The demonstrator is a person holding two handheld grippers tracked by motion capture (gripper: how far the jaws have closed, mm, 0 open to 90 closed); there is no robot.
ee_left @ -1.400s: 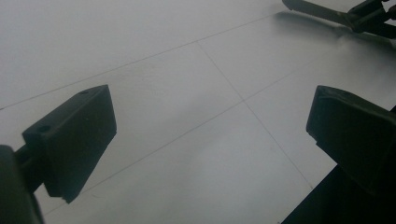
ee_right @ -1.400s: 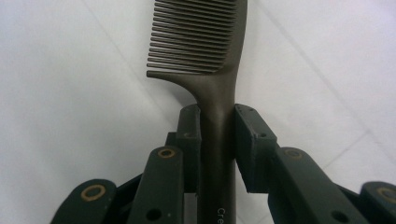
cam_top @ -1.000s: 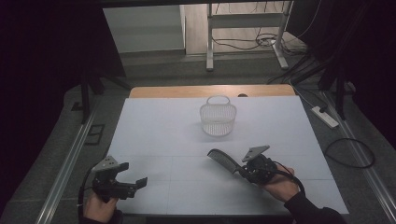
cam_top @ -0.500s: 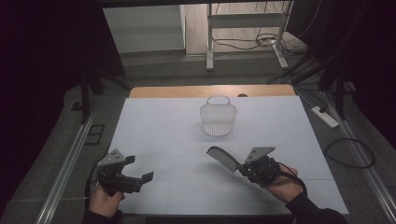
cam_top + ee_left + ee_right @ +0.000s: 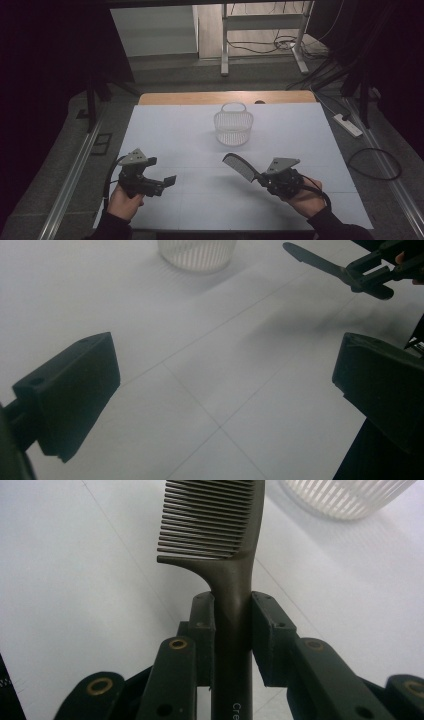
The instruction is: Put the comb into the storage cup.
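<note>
A dark comb (image 5: 239, 166) sticks out from my right gripper (image 5: 262, 179), which is shut on its handle; the toothed end points up and left toward the basket. In the right gripper view the comb (image 5: 220, 535) rises between the two jaws, teeth to the left. A white wire basket (image 5: 233, 125) stands upright at the middle back of the white table (image 5: 165, 135). My left gripper (image 5: 167, 181) is held low at the front left, open, with nothing between its fingers (image 5: 75, 390). The left gripper view shows the basket (image 5: 197, 251) at the top and the comb (image 5: 320, 262) at the upper right.
The white table top ends at a wooden strip (image 5: 200, 97) at the back. A power strip (image 5: 347, 125) and cables (image 5: 375, 162) lie on the floor to the right. A metal frame (image 5: 260, 30) stands beyond the table.
My left gripper has moved right and a little forward over the table. The right gripper with the comb has shifted slightly lower and toward the front.
</note>
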